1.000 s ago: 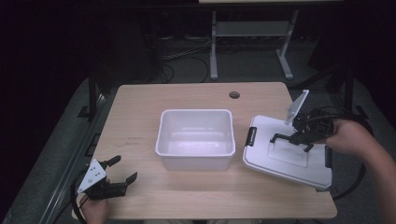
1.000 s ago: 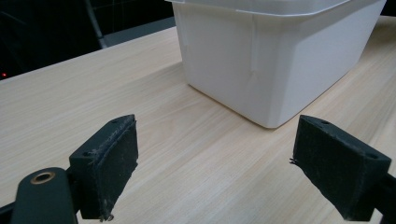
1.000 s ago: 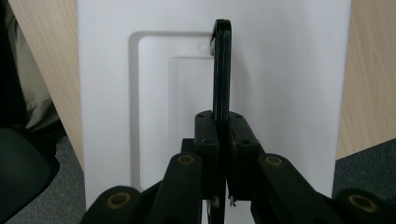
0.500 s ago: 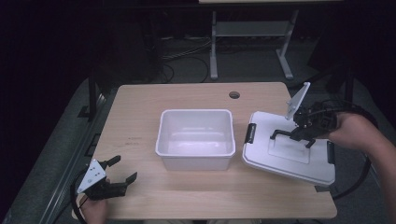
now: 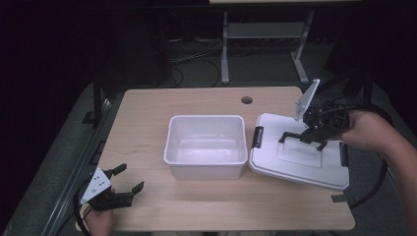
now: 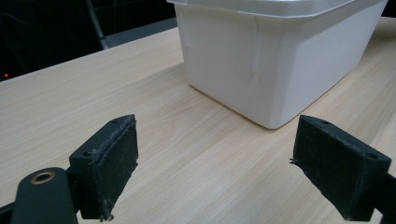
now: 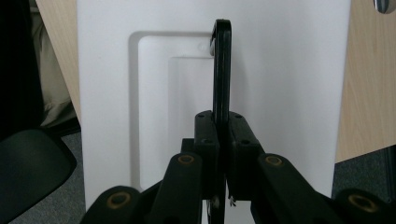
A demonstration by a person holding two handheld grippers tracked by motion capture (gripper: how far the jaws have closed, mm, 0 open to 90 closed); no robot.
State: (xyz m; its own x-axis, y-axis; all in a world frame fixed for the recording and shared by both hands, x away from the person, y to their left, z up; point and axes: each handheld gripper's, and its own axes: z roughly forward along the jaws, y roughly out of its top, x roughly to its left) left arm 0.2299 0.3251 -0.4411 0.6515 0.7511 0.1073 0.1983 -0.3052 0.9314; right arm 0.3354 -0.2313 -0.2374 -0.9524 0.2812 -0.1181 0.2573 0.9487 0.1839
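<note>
A wooden bench (image 5: 147, 123) carries a white plastic bin (image 5: 206, 145) near its middle and a white lid (image 5: 300, 157) just to the right of it, lying flat with its far right edge out past the bench edge. The lid and the bin sit close together; whether they touch cannot be told from the high view. A black latch (image 5: 257, 137) shows on the lid's left side, next to the bin.

The right gripper (image 5: 314, 132) sits over the lid, with the person's right hand (image 5: 366, 130) behind it. In the right gripper view its jaws are clenched on the lid's black handle (image 7: 221, 70), which stands up on edge between the pads (image 7: 206, 140) above the recessed panel of the lid (image 7: 289, 93).

The left gripper (image 5: 120, 184) rests at the bench's near left corner, well apart from the bin, held by the person's left hand (image 5: 98, 220). Its jaws are spread wide and grasp nothing. In the left gripper view the two pads (image 6: 112, 163) frame bare wood, with a lower corner of the bin (image 6: 275, 60) ahead and to the right of them.

A round hole (image 5: 246, 100) is cut in the bench near its far edge.
</note>
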